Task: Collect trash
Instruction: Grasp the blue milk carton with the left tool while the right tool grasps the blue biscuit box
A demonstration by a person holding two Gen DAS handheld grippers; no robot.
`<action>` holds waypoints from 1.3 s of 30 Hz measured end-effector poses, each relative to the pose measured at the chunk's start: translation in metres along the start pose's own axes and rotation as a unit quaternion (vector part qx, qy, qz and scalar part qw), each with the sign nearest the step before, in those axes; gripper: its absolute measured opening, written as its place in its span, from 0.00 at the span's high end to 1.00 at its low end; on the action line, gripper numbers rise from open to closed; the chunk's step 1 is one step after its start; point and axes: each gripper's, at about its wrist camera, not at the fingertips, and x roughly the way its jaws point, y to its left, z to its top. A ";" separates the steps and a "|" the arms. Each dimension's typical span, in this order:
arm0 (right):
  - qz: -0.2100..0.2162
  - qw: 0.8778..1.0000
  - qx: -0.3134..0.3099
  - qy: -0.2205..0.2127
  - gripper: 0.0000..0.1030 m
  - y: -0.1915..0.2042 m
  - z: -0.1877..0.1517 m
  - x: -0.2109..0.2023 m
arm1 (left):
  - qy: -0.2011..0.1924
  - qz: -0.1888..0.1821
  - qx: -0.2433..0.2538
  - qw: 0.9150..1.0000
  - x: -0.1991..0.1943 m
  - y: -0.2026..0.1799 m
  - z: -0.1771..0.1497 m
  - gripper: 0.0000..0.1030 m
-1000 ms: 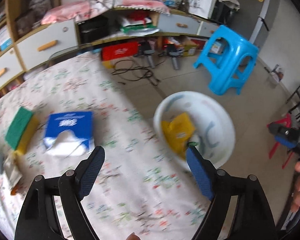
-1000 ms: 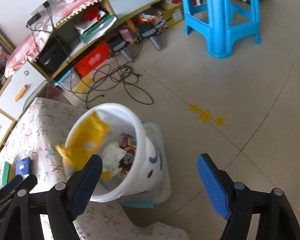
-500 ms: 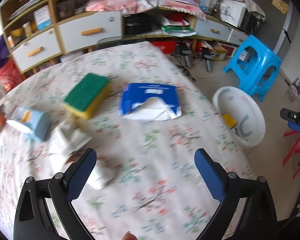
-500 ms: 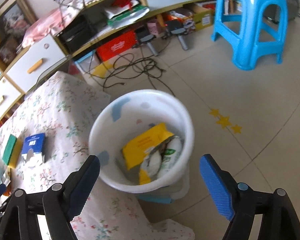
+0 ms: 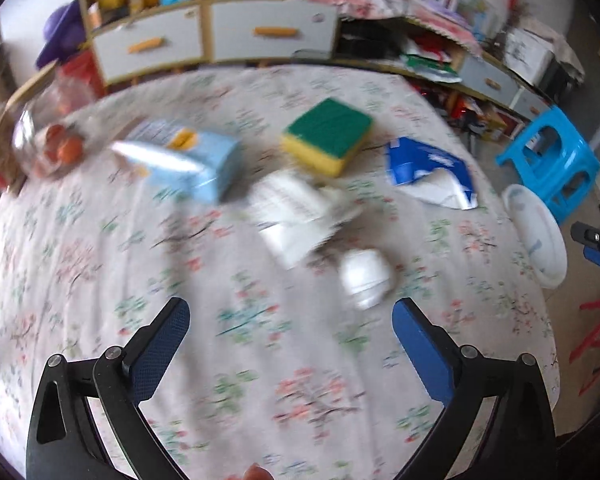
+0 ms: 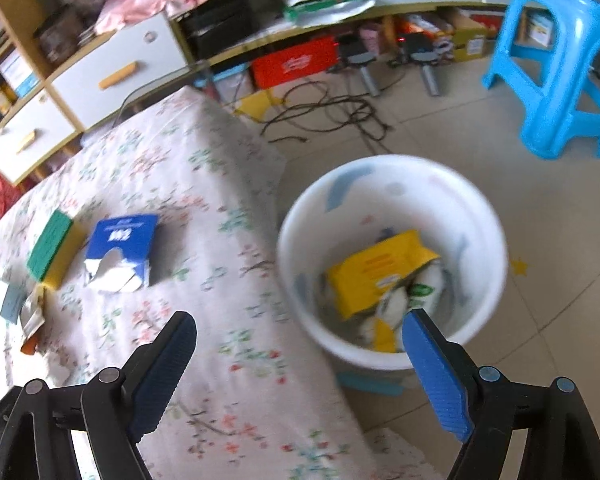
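On the counter [image 5: 80,248], which is covered by a floral-printed white cloth, several pieces of trash are seen from the left wrist view, blurred by motion. At the far left a clear bag holding reddish round things [image 5: 56,144] is set near the counter's edge. To its right a light blue rectangular packet with a yellow mark [image 5: 188,160] is laid flat, and just beside it a crumpled white paper wrapper [image 5: 296,216] is spread out. A small crumpled white wad [image 5: 366,278] lies nearer, just ahead of the left hand-held gripper [image 5: 290,326], whose blue-padded fingers are spread wide with nothing between them. Farther off, a green-topped yellow sponge [image 5: 328,134] and a torn blue-and-white tissue box [image 5: 430,178] are placed side by side, apart from each other.

Beyond the counter's right edge a white round plastic bin [image 6: 392,256] stands on the tiled floor [image 6: 540,208], close against the hanging cloth. A yellow flat packet [image 6: 376,276] and white wrappers are held inside it. The right hand-held gripper [image 6: 298,346] is held spread above the counter's edge and the bin's near rim, empty.

A low cabinet with white drawers and orange handles [image 5: 204,36] is set along the far wall. A bright blue plastic stool [image 6: 560,56] and tangled black cables [image 6: 332,112] occupy the floor beyond the bin, with bare tiles between them.
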 end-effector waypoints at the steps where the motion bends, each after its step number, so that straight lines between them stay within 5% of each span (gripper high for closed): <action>1: -0.001 1.000 -0.003 0.002 0.14 0.004 -0.001 0.001 | 0.005 0.003 -0.010 1.000 0.001 0.010 0.001 0.01; 15: 0.018 0.999 -0.026 0.032 0.13 0.078 0.011 0.044 | 0.010 0.040 -0.120 0.992 0.026 0.086 0.052 0.01; 25: 0.025 0.998 -0.023 0.053 0.13 0.120 0.024 0.093 | 0.006 0.031 -0.252 0.967 0.073 0.106 0.087 0.01; 39: 0.043 0.997 -0.020 0.061 0.08 0.150 0.030 0.127 | -0.004 0.081 -0.214 0.973 0.100 0.080 0.112 0.01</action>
